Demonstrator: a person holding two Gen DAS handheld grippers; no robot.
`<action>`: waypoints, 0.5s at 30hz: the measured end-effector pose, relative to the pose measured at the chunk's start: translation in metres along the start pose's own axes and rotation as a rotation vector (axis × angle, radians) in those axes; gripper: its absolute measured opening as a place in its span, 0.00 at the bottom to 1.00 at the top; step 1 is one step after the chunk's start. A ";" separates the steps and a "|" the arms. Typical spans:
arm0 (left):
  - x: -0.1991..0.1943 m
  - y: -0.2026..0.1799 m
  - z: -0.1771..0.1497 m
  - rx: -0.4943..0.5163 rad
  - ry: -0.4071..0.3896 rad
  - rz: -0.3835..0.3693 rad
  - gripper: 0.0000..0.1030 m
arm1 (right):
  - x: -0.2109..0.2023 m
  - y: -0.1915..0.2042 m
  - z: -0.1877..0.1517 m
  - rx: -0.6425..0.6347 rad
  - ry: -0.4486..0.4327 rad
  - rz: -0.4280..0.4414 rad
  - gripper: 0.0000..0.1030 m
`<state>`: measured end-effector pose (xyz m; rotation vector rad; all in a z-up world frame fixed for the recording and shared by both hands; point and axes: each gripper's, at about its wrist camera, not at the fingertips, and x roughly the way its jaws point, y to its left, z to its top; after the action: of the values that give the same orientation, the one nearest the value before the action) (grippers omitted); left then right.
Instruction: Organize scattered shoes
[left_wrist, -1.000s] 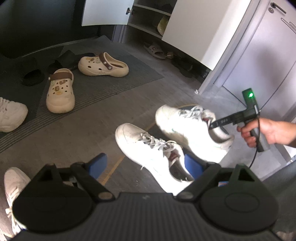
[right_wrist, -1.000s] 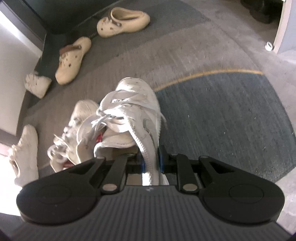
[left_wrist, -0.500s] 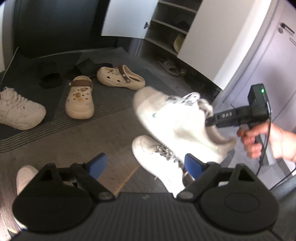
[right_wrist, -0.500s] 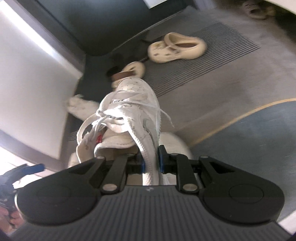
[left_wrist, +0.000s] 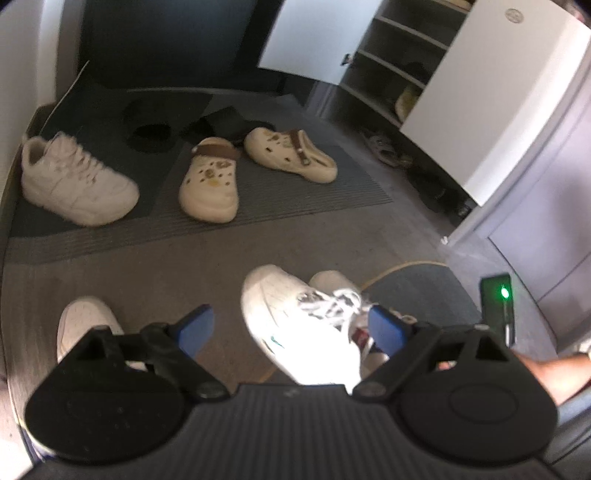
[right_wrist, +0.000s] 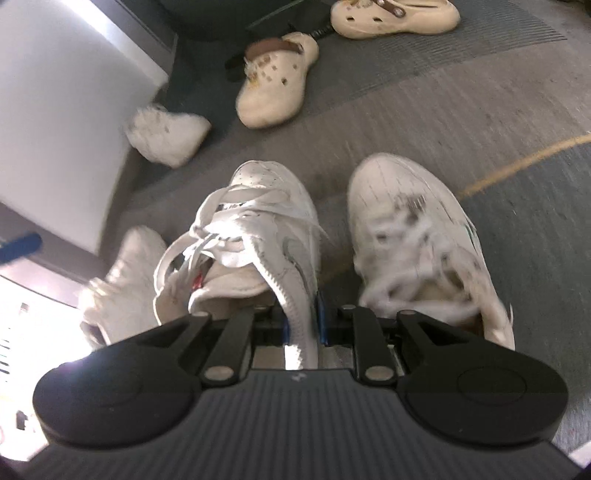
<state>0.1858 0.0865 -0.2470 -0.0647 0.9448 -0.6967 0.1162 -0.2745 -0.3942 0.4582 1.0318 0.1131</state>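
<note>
right gripper (right_wrist: 302, 328) clamped narrow on the collar edge of a white sneaker (right_wrist: 255, 236), carried off the floor, toe pointing away. its likely mate, a second white sneaker (right_wrist: 417, 240), sits on the floor just beside it, near the yellow seam where the dark mat (right_wrist: 546, 229) starts. blurry, so can't tell if the two touch.

left gripper (left_wrist: 291, 328) jaws wide, nothing between the pads; it hovers above the floor with the carried sneaker in front of it.

progress: early, going by the layout. cabinet (left_wrist: 391, 74) doors open, shelves mostly bare, only a few things visible inside, too dim to name. still out on the floor: two cream clogs (left_wrist: 210, 181) and (left_wrist: 288, 155) on the ribbed mat (left_wrist: 332, 199), not lined up; a chunky white sneaker (left_wrist: 74, 177) at that mat's left edge; another white shoe (left_wrist: 85, 325) near the bottom left of the left view; dark slippers at the mat's far edge. a sandal (left_wrist: 384, 147) lies by the cabinet base.

left to do: pair or shelve nearly everything; the held sneaker looks like the first of its pair being handled.
</note>
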 end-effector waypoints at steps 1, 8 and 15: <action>0.001 0.001 0.000 -0.007 0.002 -0.002 0.89 | -0.002 0.001 -0.002 -0.008 -0.009 -0.016 0.18; 0.006 -0.006 0.003 0.015 0.001 -0.006 0.89 | 0.000 -0.002 -0.025 0.012 0.057 -0.019 0.21; 0.015 -0.016 0.000 0.036 0.018 -0.018 0.89 | 0.001 0.011 -0.047 -0.137 0.121 -0.074 0.26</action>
<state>0.1832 0.0652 -0.2525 -0.0357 0.9498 -0.7317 0.0780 -0.2497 -0.4103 0.2908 1.1506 0.1464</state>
